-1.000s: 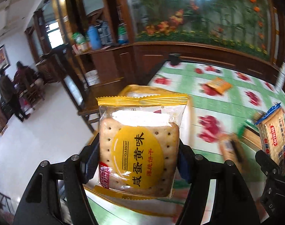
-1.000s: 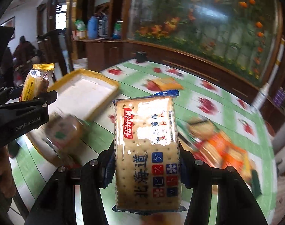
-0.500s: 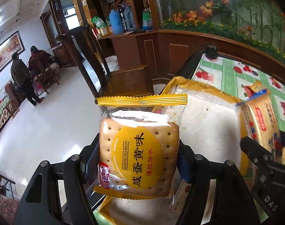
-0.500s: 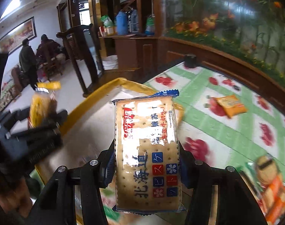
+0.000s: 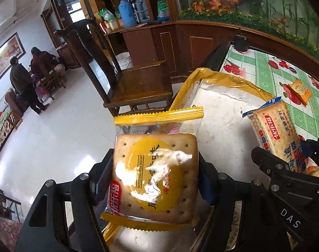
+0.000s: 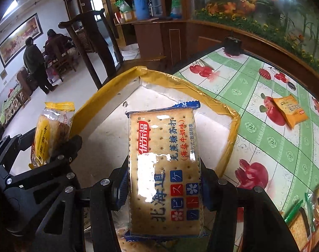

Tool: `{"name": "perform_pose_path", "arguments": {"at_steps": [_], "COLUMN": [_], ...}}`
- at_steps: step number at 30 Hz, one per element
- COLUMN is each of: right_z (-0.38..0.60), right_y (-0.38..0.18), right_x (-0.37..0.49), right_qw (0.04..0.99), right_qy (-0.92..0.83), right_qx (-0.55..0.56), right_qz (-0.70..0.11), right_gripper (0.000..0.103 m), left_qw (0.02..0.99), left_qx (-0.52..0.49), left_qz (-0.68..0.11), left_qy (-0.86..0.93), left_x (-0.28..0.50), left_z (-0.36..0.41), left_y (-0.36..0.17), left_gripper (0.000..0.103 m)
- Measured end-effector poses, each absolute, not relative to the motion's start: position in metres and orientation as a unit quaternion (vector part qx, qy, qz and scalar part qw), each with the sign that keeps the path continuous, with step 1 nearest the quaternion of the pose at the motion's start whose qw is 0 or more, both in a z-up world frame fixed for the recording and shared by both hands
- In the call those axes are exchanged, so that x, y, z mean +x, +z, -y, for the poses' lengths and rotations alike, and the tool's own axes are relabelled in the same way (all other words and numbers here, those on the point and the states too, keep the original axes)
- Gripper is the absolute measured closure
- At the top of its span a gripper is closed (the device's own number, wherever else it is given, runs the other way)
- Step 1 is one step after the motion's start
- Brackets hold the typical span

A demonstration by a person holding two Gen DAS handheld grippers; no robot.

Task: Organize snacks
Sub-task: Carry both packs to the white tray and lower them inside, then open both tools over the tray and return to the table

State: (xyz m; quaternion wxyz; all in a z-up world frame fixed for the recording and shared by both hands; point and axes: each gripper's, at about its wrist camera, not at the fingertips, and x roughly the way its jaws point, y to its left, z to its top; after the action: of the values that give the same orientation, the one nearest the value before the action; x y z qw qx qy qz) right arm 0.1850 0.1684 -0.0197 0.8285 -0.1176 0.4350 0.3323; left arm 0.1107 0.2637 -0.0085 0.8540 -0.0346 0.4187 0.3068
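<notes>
While both packets hang over the yellow-rimmed box [image 6: 228, 138], neither is released yet. Left gripper [image 5: 155, 180]: fingers closed on the side edges of the salted egg yolk biscuit packet [image 5: 155, 176], face toward the camera, above the box's near-left part, close to its rim. Right gripper [image 6: 161, 184]: fingers clamped on the long edges of the blue-trimmed soda cracker packet [image 6: 163, 168], held lengthwise over the white box floor [image 6: 109, 126]. Edge grips likely keep the crackers from being crushed and let each packet drop flat. Box sits at the corner of the cherry-print tablecloth [image 6: 264, 147]. One orange snack packet [image 6: 290, 109] lies on the cloth, well apart; more snacks lie at lower right, unsorted.
</notes>
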Motion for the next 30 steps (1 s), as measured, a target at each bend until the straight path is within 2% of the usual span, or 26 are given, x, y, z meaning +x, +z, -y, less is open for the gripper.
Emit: {"name": "perform_pose_path", "arguments": {"at_steps": [10,12,13,15,30], "right_z": [-0.167,-0.164,-0.163,-0.161,-0.106], "right_y": [-0.015,-0.010,-0.007,-0.001,0.023], "right_x": [0.184,0.180,0.179,0.174,0.149], "right_qw": [0.830,0.834,0.837,0.843,0.872], "right_qy": [0.335,0.333,0.331,0.328,0.283], "right_qx": [-0.107,-0.108,-0.110,-0.115,-0.120], "right_qz": [-0.433,-0.426,-0.421,-0.411,-0.381], "right_gripper": [0.045,0.038,0.036,0.027,0.025], "left_qw": [0.847,0.847,0.848,0.849,0.866], "left_qx": [-0.059,-0.060,-0.062,-0.064,-0.065], "left_qz": [-0.428,-0.426,-0.423,-0.420,-0.399], "left_qy": [0.310,0.312,0.315,0.315,0.293], "left_x": [0.105,0.102,0.100,0.098,0.081], "left_z": [-0.273,-0.274,-0.274,-0.274,-0.248], "left_y": [-0.004,-0.002,0.000,0.002,0.022], "left_gripper": [0.032,0.027,0.020,0.019,0.019]}}
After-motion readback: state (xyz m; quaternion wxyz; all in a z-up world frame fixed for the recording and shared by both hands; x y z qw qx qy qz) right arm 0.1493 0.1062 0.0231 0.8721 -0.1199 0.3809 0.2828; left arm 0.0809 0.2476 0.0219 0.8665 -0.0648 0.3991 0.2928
